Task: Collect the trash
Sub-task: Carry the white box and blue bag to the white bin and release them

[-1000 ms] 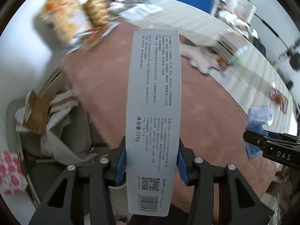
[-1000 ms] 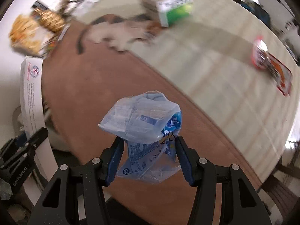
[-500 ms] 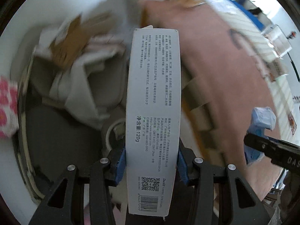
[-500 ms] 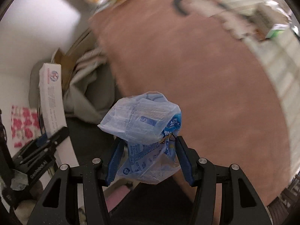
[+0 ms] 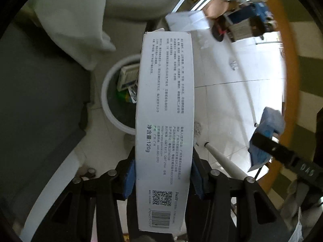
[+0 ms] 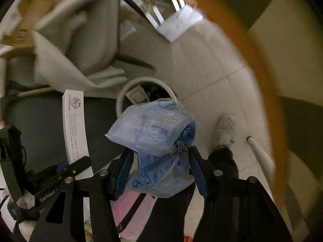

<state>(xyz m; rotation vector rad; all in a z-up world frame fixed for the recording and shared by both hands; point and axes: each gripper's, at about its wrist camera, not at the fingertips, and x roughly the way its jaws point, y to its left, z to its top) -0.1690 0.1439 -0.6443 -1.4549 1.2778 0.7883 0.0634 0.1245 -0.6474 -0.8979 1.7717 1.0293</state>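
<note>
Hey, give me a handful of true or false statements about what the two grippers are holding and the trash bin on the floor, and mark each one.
1. The left gripper is clamped on a long white carton. True.
2. The right gripper is empty. False: it holds a crumpled blue plastic wrapper.
3. The round white-rimmed trash bin on the floor is empty. False: packaging already lies inside it.
4. The bin stands on light floor tiles. True.
5. The carton is already lying in the bin. False: it is held above it in the pads.
</note>
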